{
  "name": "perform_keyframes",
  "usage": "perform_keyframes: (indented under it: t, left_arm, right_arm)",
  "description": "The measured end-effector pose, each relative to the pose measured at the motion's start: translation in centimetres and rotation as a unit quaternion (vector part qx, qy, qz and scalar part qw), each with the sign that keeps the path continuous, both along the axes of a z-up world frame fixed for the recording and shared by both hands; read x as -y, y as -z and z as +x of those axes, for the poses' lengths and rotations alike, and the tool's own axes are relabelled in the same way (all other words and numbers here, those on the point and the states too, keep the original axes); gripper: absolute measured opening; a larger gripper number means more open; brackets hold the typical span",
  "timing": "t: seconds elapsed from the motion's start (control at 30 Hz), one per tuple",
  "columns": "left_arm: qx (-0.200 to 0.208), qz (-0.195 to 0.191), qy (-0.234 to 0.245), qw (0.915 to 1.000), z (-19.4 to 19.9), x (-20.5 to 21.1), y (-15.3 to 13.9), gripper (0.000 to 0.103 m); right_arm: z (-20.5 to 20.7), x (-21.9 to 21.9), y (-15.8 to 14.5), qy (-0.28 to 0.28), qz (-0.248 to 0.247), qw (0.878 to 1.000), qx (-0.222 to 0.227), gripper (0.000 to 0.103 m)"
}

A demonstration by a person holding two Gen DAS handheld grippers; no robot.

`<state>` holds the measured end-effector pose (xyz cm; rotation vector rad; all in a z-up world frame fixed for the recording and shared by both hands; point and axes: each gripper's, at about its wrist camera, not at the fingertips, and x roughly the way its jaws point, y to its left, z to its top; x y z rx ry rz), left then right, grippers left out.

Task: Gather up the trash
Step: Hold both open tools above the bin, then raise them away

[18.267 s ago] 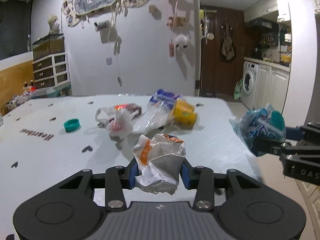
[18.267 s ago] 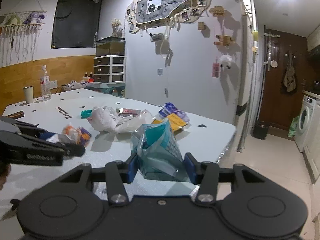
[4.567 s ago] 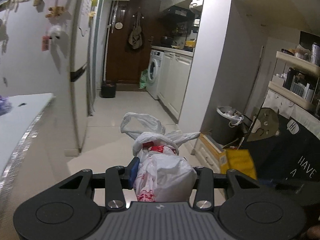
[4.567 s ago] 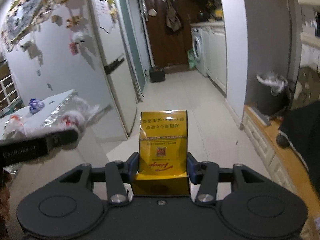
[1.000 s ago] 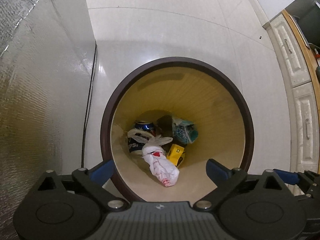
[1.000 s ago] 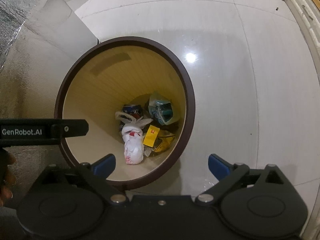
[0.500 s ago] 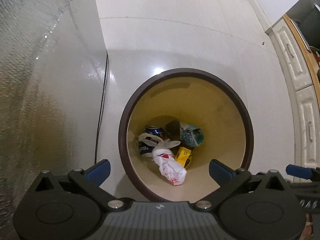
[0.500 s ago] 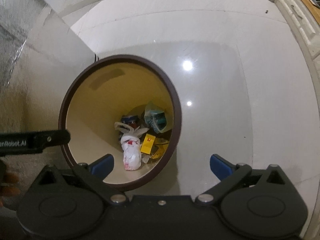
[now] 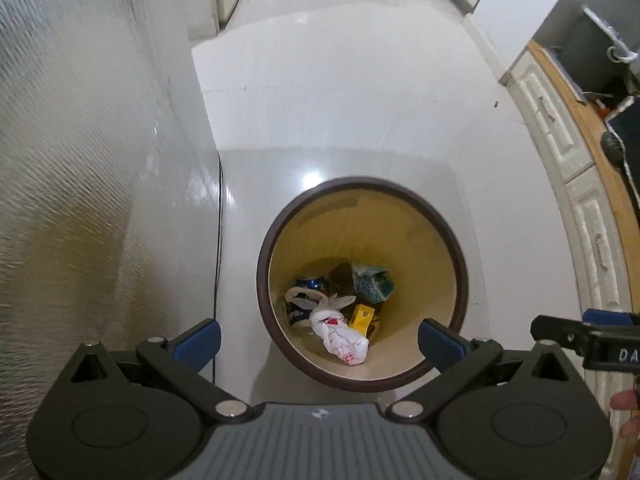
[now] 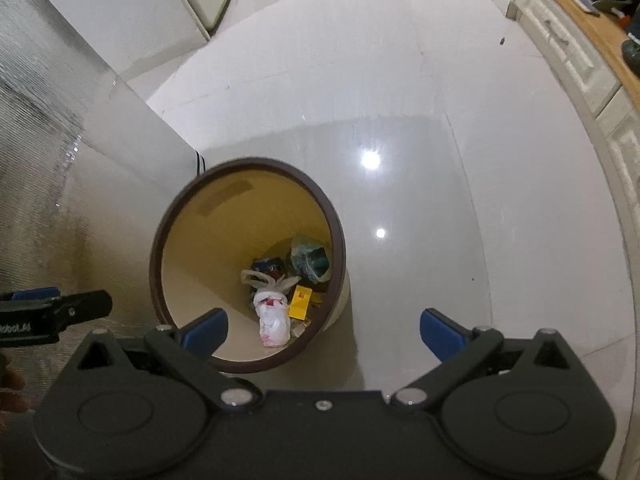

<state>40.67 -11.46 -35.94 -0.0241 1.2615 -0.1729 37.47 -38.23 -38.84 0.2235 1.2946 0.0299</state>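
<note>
The round bin [image 9: 362, 382] with its dark brown rim stood on the pale glossy floor [image 9: 360, 100], close beside a silvery textured panel [image 9: 80, 160] on its left; open floor lay beyond and to its right as far as the white cabinets [image 9: 560, 132]. Inside, at the bottom, lay a knotted white bag [image 9: 340, 338], a yellow packet [image 9: 362, 317], a teal wrapper [image 9: 372, 282] and a blue can [image 9: 310, 283]. "GenRobot.AI" lettering showed only in part. The left tongs [image 9: 319, 338] and the right tongs [image 10: 324, 330] were both spread wide, holding nothing, above the bin.
</note>
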Motion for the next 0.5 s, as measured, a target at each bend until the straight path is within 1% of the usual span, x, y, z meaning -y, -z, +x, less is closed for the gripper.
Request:
perform_keyframes:
  t: [0.2, 0.43, 0.5]
  left_arm:
    - [0.036, -0.001, 0.008, 0.9993, -2.2, -0.2, -3.6, 0.103]
    - [0.073, 0.000, 0.013, 0.9973, -4.8, -0.5, -7.3, 0.103]
    - [0.084, -0.004, 0.013, 0.9964, -5.6, -0.6, -8.4, 0.103]
  right_arm:
    - [-1.5, -0.4, -3.5, -0.001, -0.002, 1.000, 0.028, 0.103]
    - [-3.6, -1.3, -7.9, -0.019, -0.006, 0.998, 0.058, 0.103]
    - [-4.2, -1.3, -9.4, -0.026, -0.010, 0.997, 0.070, 0.103]
